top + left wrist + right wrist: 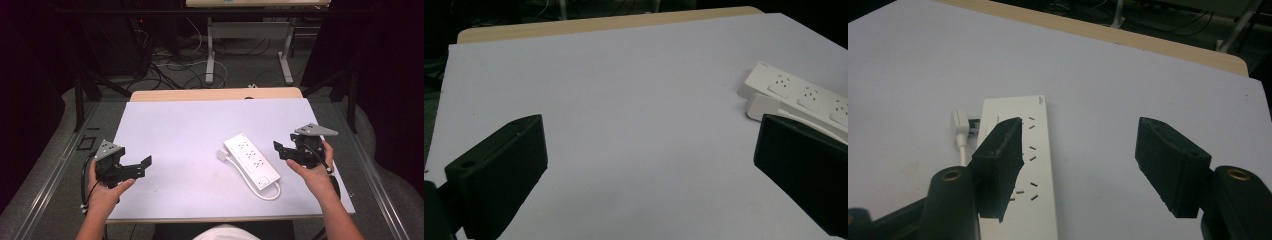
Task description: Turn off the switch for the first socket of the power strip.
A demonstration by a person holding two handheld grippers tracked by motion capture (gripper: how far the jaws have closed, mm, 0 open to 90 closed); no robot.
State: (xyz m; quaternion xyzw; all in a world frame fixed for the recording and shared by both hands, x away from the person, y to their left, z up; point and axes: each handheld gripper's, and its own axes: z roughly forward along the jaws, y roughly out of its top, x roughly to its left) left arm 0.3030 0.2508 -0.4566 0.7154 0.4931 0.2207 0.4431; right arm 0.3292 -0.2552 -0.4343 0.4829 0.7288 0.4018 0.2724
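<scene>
Work in hand: a white power strip (251, 160) lies flat on the counter (180, 130), right of the middle, and it is the thing nearest the tools.
Power strip position: it runs at a slant, its far end toward the middle of the counter and its near end toward the person's right hand (314, 172).
Plug: a white plug (222, 155) lies just beside the strip's far left corner; its cord (250, 181) runs along the strip's left side and curls round the near end.
Left tool (134, 167): held low at the left edge of the counter, jaws spread wide with nothing between them, well apart from the strip.
Right tool (284, 150): held just right of the strip, jaws spread wide and empty; in the right gripper view one jaw overlaps the strip's face, but whether it touches I cannot tell.
Done so far: nothing appears gripped or lifted; the strip rests untouched, and the plug is not in any socket as far as can be seen.
Left to do: by my reading, the whole handling, starting with a grasp of strip or plug.
Writing: a small mark sits near the strip's far corner in the right gripper view, too small to read; no other lettering can be made out.
</scene>
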